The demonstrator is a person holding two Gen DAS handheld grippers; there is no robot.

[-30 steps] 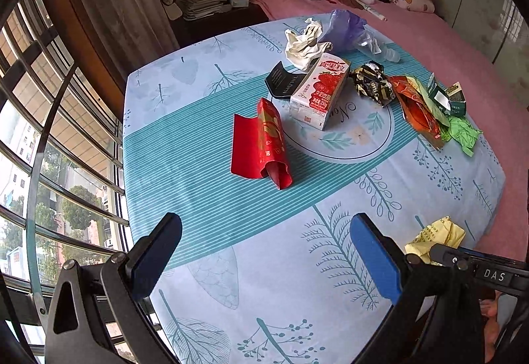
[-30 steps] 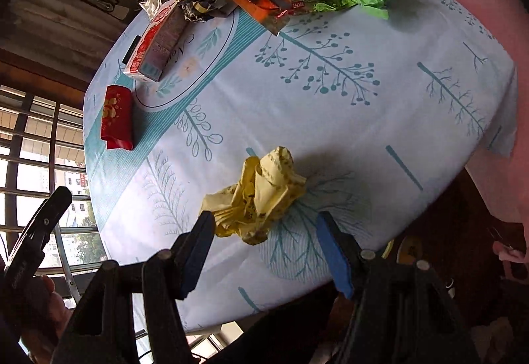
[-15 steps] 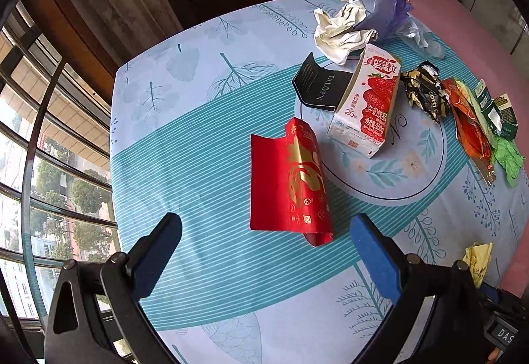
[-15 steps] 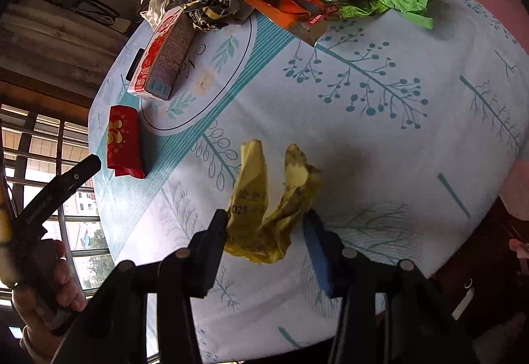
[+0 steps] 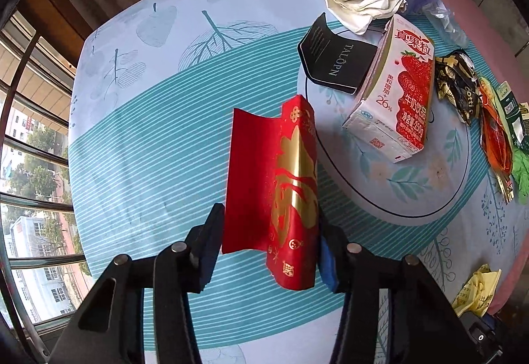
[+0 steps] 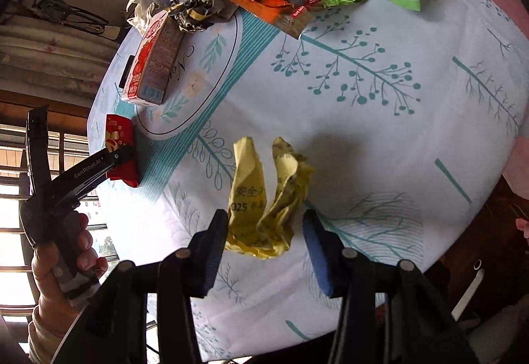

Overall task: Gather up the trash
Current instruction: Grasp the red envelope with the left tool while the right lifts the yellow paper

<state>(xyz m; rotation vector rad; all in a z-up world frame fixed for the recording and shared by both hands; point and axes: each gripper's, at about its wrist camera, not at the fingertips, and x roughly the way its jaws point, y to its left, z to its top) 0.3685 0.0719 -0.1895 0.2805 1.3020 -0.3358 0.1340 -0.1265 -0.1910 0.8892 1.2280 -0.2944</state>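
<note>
The left gripper (image 5: 269, 251) has just been closing, and its 2 jaws now clamp the red and gold envelope (image 5: 281, 185) on the tablecloth (image 5: 158, 145). The right gripper (image 6: 264, 231) pinches the crumpled yellow paper (image 6: 264, 198), held above the cloth.

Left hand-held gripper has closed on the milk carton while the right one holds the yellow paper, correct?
Not the milk carton. The left wrist view shows the left hand-held gripper closed on the red envelope. The right hand-held gripper does hold the yellow paper.
</note>
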